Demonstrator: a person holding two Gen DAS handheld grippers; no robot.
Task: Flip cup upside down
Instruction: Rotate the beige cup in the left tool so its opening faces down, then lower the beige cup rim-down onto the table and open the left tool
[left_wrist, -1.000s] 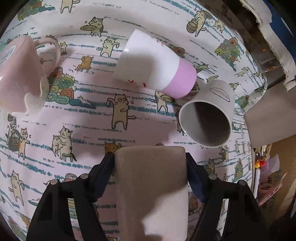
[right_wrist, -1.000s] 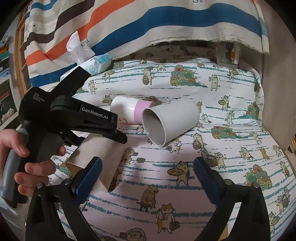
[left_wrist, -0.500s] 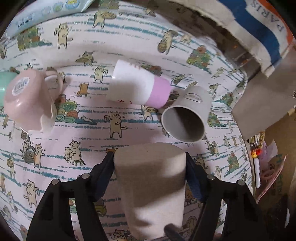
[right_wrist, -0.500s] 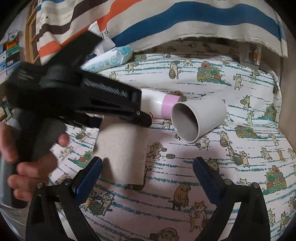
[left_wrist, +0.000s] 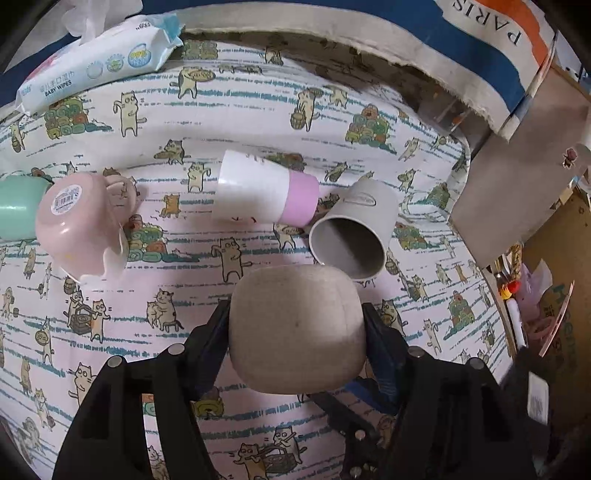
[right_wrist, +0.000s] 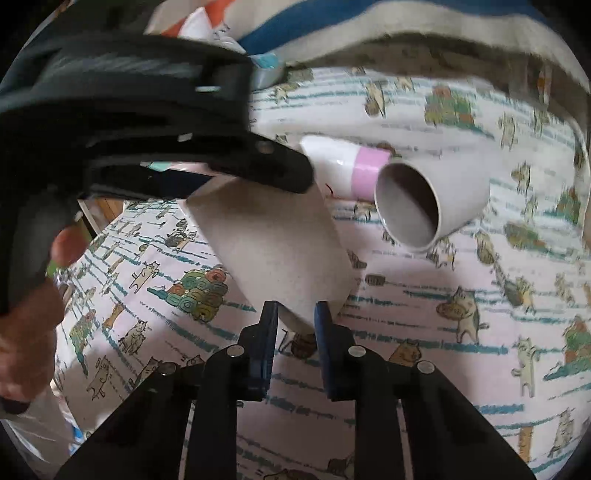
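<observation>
A beige square-sided cup (left_wrist: 295, 328) is clamped between my left gripper's (left_wrist: 297, 328) fingers and held above the cat-print cloth, its closed base towards the camera. In the right wrist view the same cup (right_wrist: 273, 243) hangs tilted, its lower rim between the blue pads of my right gripper (right_wrist: 295, 325), which has closed on it. The left gripper's black body (right_wrist: 155, 122) fills the upper left of that view.
A grey cup (left_wrist: 351, 232) and a white-and-pink cup (left_wrist: 266, 194) lie on their sides behind. A pink mug (left_wrist: 81, 225) is upside down at the left, beside a mint cup (left_wrist: 18, 206). A baby-wipes pack (left_wrist: 99, 62) lies at the back.
My left gripper has lifted and turned the beige cup so its base faces the camera. My right gripper moved in from open and closed on the cup's lower rim.
</observation>
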